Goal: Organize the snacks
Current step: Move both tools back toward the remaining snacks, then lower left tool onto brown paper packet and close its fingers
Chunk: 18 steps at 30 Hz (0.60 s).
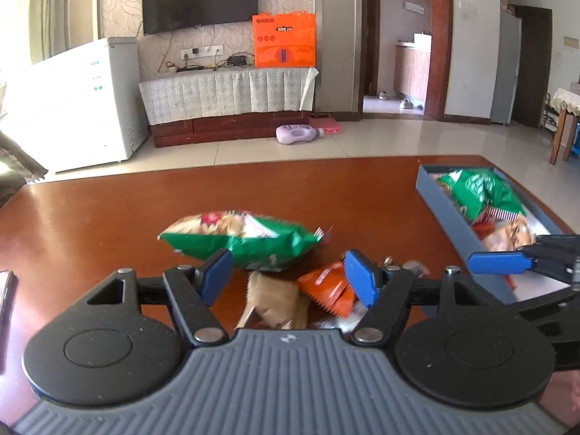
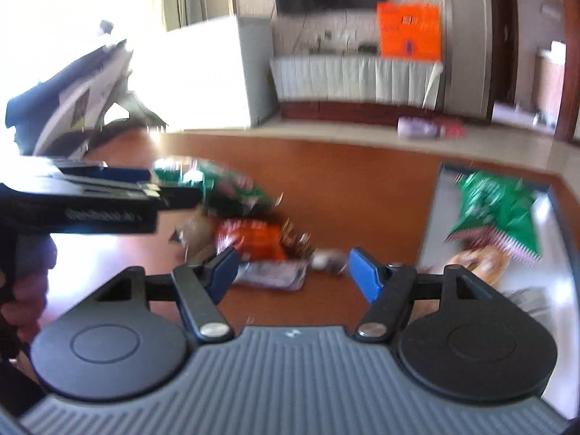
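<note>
A pile of snacks lies on the brown table: a large green bag, a tan packet and an orange packet. My left gripper is open and empty, just above the tan and orange packets. A grey box at the right holds a green bag and other packets. My right gripper is open and empty, above a silvery packet, left of the box. The right wrist view is blurred; it shows the orange packet and green bag.
The right gripper's blue finger reaches in over the box's near end. The left gripper and the hand holding it fill the left of the right wrist view. A dark phone lies at the table's left edge.
</note>
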Available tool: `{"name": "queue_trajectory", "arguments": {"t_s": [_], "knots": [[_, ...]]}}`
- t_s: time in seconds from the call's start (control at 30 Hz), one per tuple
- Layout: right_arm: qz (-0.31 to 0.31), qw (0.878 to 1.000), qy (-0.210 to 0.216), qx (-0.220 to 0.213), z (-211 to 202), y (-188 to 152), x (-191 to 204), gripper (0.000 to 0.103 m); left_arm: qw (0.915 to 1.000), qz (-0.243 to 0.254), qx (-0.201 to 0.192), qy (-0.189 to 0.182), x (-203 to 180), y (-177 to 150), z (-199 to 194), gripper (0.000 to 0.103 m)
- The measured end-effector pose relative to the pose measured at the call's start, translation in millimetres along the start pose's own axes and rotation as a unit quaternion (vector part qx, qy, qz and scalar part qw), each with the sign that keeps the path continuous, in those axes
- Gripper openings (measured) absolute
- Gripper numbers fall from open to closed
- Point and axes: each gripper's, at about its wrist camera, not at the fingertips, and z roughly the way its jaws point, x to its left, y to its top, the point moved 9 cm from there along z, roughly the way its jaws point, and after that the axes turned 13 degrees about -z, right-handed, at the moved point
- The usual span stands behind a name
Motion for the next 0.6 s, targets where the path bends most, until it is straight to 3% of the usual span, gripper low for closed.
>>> {"name": "queue_trajectory", "arguments": {"t_s": [0.13, 0.3, 0.43, 0.6], "knots": [[-0.008, 0.999, -0.017, 0.039, 12, -10, -1, 0.069, 0.9991, 0.017, 0.026, -0.027, 1, -16, 8, 0.064], [-0.001, 0.999, -0.024, 0.046, 10, -18, -8, 0.069, 0.9975, 0.046, 0.037, -0.038, -6, -30, 30, 0.062], [-0.007, 0.998, -0.021, 0.054, 12, -21, -7, 0.069, 0.9985, 0.023, 0.046, -0.017, 9, -27, 50, 0.062], [-0.013, 0.999, -0.013, 0.045, 12, -16, 0, 0.069, 0.9969, 0.028, 0.074, -0.001, 21, -38, 72, 0.062]]}}
